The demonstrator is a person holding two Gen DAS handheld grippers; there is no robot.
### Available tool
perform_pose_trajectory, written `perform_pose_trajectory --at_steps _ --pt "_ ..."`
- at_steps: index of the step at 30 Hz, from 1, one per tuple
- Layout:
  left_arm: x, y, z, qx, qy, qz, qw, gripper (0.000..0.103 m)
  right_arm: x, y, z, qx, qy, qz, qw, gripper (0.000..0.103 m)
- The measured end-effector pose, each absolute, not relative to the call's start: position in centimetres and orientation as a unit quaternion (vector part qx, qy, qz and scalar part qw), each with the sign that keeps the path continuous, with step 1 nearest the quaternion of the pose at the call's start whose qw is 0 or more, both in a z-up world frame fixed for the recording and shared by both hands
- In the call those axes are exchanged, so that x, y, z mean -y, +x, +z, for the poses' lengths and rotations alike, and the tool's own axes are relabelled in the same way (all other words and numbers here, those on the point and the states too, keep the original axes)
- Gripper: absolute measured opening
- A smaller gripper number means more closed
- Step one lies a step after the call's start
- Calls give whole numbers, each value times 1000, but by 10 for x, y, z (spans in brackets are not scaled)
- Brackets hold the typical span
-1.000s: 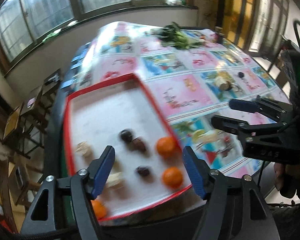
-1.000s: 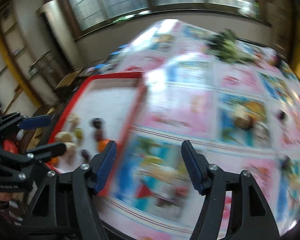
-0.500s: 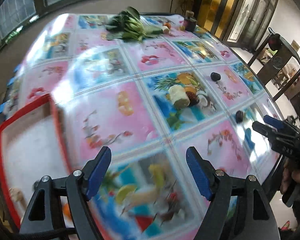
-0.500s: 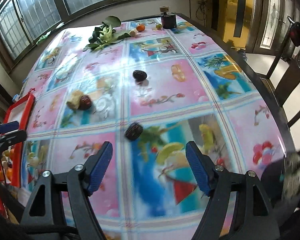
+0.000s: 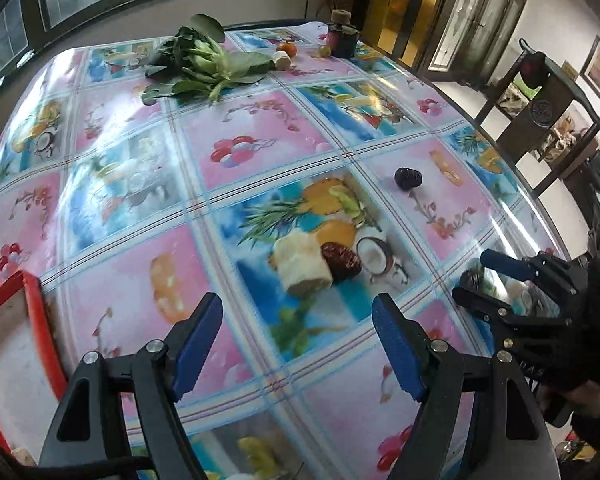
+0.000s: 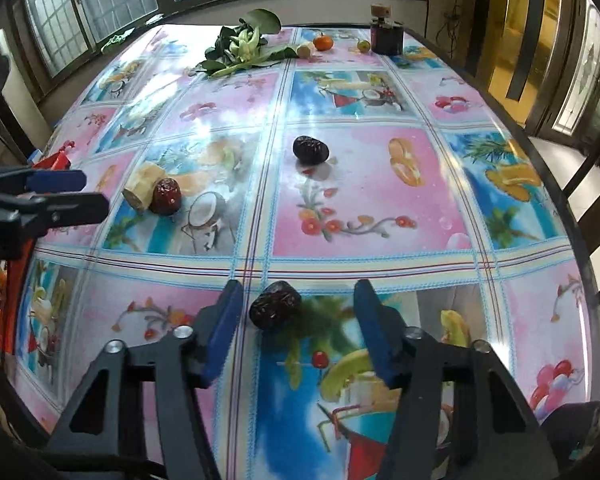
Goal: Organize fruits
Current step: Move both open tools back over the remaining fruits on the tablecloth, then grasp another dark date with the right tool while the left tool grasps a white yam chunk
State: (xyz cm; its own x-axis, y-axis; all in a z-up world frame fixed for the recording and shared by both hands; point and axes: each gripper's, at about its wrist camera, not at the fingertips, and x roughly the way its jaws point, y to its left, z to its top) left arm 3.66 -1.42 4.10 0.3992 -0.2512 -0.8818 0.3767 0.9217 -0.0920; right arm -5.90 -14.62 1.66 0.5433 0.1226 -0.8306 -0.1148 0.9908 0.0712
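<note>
Both claws are gaping apart, the right claw [image 6: 296,320] hovering around a wrinkled dark-brown date [image 6: 275,309] lying on the glossy fruit-printed counter [image 6: 364,184], the left claw [image 5: 296,344] hanging empty.

Both views are taken from just behind a pair of blue-padded fingers, looking forward and down across the patterned tablecloth [image 5: 260,128] toward the windows at 12 o'clock. The left wrist view is held above the near left part of the table, with the red tray [image 5: 36,300] at 8 o'clock. The right wrist view is set lower and nearer the cloth, a dark date [image 6: 275,309] lying close at 6 o'clock. Shared by both are the leafy greens [image 5: 204,64] [image 6: 244,50], the pale chunk with a red date [image 5: 340,261] [image 6: 166,197], and each opposite gripper at the edge.
</note>
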Motion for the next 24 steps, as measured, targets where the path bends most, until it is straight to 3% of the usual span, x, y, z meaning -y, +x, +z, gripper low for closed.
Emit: perform_pose_trajectory --at_steps 5,12,14,16,18,24 --pt "21 45 37 -517 65 -182 834 77 143 -61 17 -470 -20 70 880 23" --pt "27 55 34 -517 63 -184 833 76 141 -68 16 -462 -24 73 883 23" --pt "30 57 33 -517 64 -185 833 69 142 -68 16 -461 -20 72 884 23" --pt "30 61 28 -527 60 -188 827 54 146 -69 15 -460 -6 72 885 23" --pt "29 64 22 -536 55 -189 821 45 147 -70 16 -460 -2 70 885 23" --pt "24 69 13 -541 47 -181 820 44 148 -70 16 -459 5 70 886 23"
